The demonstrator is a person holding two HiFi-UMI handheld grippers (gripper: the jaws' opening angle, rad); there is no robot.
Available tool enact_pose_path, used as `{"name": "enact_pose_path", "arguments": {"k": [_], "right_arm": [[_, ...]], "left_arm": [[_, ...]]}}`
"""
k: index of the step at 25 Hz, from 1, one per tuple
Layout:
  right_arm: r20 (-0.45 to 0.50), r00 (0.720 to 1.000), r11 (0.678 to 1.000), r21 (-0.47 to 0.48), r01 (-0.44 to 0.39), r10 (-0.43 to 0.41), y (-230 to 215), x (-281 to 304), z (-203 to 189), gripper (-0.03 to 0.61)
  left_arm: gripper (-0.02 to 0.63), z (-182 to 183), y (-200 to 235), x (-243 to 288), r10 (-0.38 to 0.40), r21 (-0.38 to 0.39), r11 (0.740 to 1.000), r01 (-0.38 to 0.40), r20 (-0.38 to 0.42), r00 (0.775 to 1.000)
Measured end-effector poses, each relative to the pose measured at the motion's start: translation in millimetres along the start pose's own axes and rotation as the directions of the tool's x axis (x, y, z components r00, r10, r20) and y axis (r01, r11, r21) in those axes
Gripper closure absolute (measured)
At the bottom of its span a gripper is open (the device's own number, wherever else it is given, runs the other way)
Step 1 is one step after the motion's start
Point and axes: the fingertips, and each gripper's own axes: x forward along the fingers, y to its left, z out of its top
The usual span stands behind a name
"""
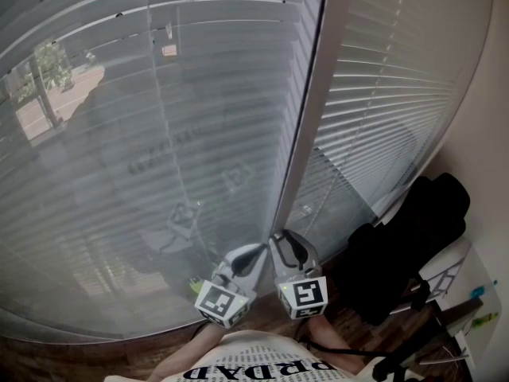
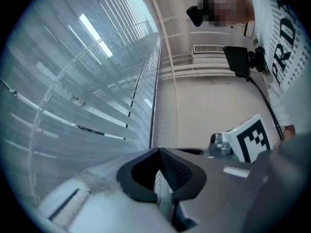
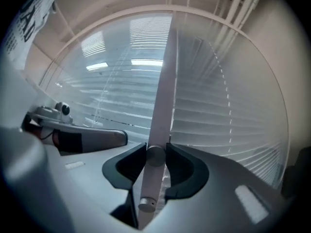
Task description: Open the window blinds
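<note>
Clenching the pale, round tilt wand (image 3: 162,106) at lower centre of its view, the right tongs (image 3: 155,149) hold its end. Its long axis rises beside the grey slatted window blinds (image 1: 119,173). The left tongs (image 2: 158,152) rest pinched together, empty.

Diffuse daylight enters through the window blinds (image 1: 143,181); the head view's right side is dim. Fisheye curvature bends edges, corners vignette black, focus soft.
</note>
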Motion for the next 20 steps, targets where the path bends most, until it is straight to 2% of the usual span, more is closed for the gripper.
{"name": "enact_pose_path", "arguments": {"k": [2, 6, 9, 12, 16, 20], "right_arm": [[0.005, 1.000, 0.998, 0.057, 0.002, -0.002, -2.3, 0.0, -0.9, 0.443], [0.007, 1.000, 0.994, 0.107, 0.001, -0.002, -3.6, 0.3, -1.7, 0.443], [0.012, 1.000, 0.988, 0.157, -0.002, 0.000, -4.5, 0.3, -2.0, 0.443], [0.016, 1.000, 0.980, 0.201, -0.002, -0.001, -5.7, 0.7, -2.2, 0.443], [0.016, 1.000, 0.978, 0.209, -0.001, -0.003, -5.7, 0.8, -2.8, 0.443], [0.014, 1.000, 0.984, 0.177, 0.001, -0.003, -6.0, 1.5, -2.5, 0.443]], "left_arm": [[0.621, 1.8, -0.1, 0.4, 0.004, -0.010, 1.000, -0.004, -0.001, 1.000], [0.621, -2.3, 0.4, 0.0, 0.000, 0.000, 1.000, 0.000, 0.002, 1.000], [0.621, 4.2, 2.0, 0.2, 0.024, -0.017, 1.000, -0.025, -0.014, 1.000], [0.621, -0.5, 0.5, 0.5, 0.002, -0.004, 1.000, -0.002, 0.001, 1.000], [0.621, 4.0, -0.2, 1.3, 0.007, -0.026, 1.000, -0.007, 0.021, 1.000], [0.621, 1.4, 1.8, 1.4, 0.008, -0.004, 1.000, -0.008, 0.001, 1.000]]}}
